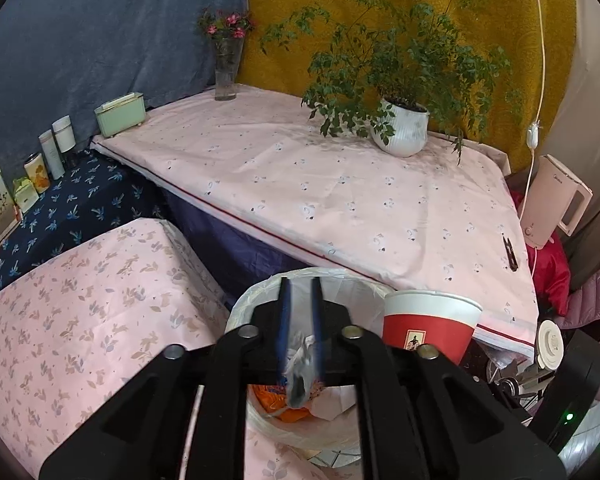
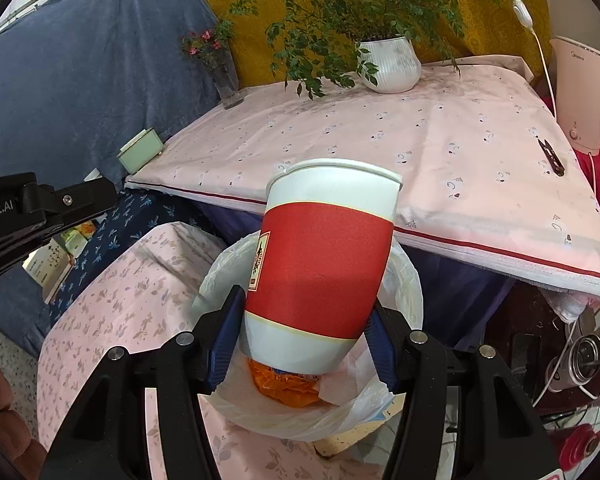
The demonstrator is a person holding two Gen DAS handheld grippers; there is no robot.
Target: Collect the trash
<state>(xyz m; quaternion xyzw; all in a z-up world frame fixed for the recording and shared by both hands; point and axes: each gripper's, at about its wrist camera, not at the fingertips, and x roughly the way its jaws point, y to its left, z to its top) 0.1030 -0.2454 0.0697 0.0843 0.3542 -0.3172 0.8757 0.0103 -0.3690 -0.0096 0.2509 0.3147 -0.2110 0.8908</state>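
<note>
right gripper (image 2: 300, 332) grips paper cup (image 2: 320, 268) over bin (image 2: 404, 280); left gripper (image 1: 300, 320) parted, wrapper (image 1: 300, 376) dropping.

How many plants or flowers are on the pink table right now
2: a leafy green plant in a white ribbed pot at the back right, and pink flowers in a clear glass vase at the back left corner.

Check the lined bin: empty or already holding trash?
Holding trash. Inside the lined bin, an orange wrapper and crumpled paper lie at the bottom, below the red paper cup.
</note>
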